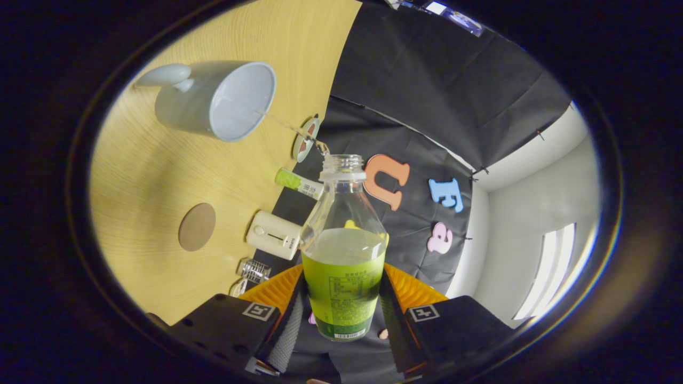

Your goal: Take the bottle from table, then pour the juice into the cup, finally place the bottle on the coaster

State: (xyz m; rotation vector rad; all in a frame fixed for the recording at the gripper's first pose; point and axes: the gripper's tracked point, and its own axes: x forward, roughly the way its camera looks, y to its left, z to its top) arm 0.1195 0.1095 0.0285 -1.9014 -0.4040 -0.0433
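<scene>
1. While my claw (344, 314) clamps both fingers on the bottle (344, 250), the bottle is tilted, open neck toward the cup (216, 98).
2. Thin stream runs from the neck into the cup; green juice (341, 277) sits low in the bottle.
3. Cup stands on the counter (144, 176); round coaster (197, 226) near it, apart.
4. White box (274, 234) lies beside the coaster.

A staged recording booth rather than a lived-in room: black cloth (427, 90) was clipped up as a backdrop behind a pale wood-grain table (160, 176), with plain white walls (539, 208) and a bright window (555, 266) beyond. A few household props, among them a cup (224, 101) and a round coaster (197, 226), sat on the tabletop.
</scene>
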